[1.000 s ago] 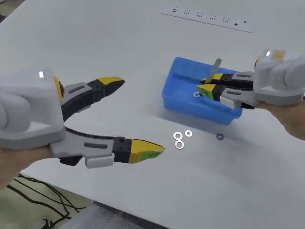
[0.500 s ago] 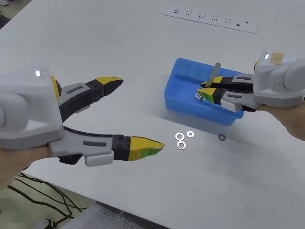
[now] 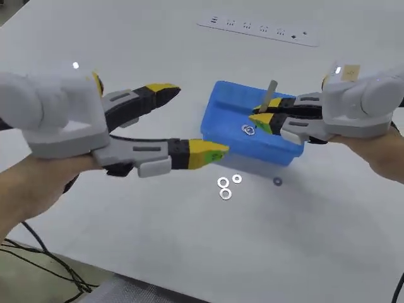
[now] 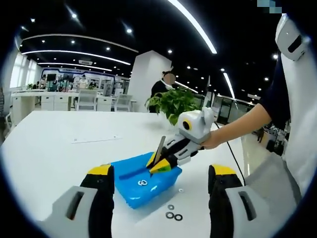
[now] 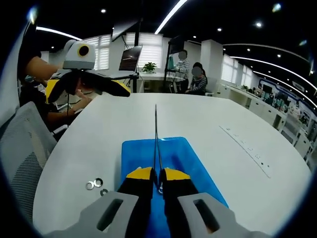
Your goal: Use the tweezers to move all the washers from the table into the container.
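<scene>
- The right gripper (image 3: 255, 120) has its yellow-tipped jaws clenched on thin grey metal tweezers (image 3: 270, 95); in the right gripper view the two tips press together around the strip (image 5: 156, 134).
- In the head view the free end of the tweezers slants up toward 1 o'clock from the jaws.
- One small silver metal washer (image 3: 248, 130) sits just under those jaw tips, inside the container; whether the tweezers touch it cannot be told.
- The blue rectangular plastic container (image 3: 221, 120) lies directly beneath the right gripper, on the white table (image 3: 284, 252).
- Three more silver washers (image 3: 224, 186) lie clustered on the table at 7 o'clock from the container, near its front wall but apart from it; the left gripper view shows them too (image 4: 172, 214).
- A darker single washer (image 3: 278, 182) lies on the table at 5 o'clock from the container.
- The left gripper (image 3: 189, 123) hangs at 9 o'clock from the container, jaws spread wide and holding nothing, the lower tip near the container's left wall.
- A long white power strip (image 3: 255, 30) lies at 12 o'clock, well apart from the container.
</scene>
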`<action>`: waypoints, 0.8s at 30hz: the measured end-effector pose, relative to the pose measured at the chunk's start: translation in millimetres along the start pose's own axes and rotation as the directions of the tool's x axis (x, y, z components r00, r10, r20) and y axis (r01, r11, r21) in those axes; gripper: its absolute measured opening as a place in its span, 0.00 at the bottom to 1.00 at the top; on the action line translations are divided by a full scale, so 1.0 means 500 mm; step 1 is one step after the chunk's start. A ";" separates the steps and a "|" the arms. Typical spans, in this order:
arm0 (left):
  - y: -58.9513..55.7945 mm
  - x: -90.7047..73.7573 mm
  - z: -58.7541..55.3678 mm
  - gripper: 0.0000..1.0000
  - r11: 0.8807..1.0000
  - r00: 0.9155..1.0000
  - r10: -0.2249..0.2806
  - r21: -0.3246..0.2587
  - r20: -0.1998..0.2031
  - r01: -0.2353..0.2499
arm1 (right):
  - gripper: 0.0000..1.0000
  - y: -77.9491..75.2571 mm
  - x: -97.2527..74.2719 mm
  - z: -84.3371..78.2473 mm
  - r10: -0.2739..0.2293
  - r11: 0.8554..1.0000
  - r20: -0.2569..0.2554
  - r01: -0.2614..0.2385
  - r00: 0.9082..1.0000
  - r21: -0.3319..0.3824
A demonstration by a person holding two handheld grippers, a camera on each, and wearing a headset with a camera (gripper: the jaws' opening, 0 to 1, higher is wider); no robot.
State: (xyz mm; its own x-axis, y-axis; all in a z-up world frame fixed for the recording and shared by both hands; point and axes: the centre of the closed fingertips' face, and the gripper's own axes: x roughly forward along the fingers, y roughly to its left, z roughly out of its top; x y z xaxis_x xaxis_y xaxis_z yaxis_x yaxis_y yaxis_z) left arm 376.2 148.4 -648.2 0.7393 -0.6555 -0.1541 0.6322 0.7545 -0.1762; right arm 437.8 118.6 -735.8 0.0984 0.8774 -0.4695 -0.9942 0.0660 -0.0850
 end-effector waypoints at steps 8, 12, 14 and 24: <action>0.009 0.104 0.024 0.56 0.991 0.996 -0.084 0.100 -0.038 0.088 | 0.08 0.011 -0.009 0.017 0.012 0.999 0.001 -0.012 1.000 -0.033; 0.002 0.129 0.013 0.46 0.982 0.988 -0.122 0.132 -0.090 0.133 | 0.08 0.017 -0.011 0.024 0.021 0.998 -0.001 -0.021 1.000 -0.051; -0.003 0.137 0.015 0.40 0.980 0.986 -0.142 0.124 -0.090 0.152 | 0.08 0.020 -0.012 0.025 0.028 0.998 -0.003 -0.028 1.000 -0.061; -0.041 0.150 0.029 0.13 0.939 0.951 -0.286 0.163 -0.121 0.303 | 0.08 0.032 -0.016 0.022 0.050 0.994 -0.023 -0.052 0.999 -0.093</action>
State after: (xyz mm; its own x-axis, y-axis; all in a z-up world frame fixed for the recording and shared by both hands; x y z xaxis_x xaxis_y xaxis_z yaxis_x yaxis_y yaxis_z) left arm 422.2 84.2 -642.1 0.4940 -0.8429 -0.2133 0.8555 0.5150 -0.0533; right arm 420.8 117.7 -723.5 0.0498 0.8685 -0.4932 -0.9895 -0.0240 -0.1422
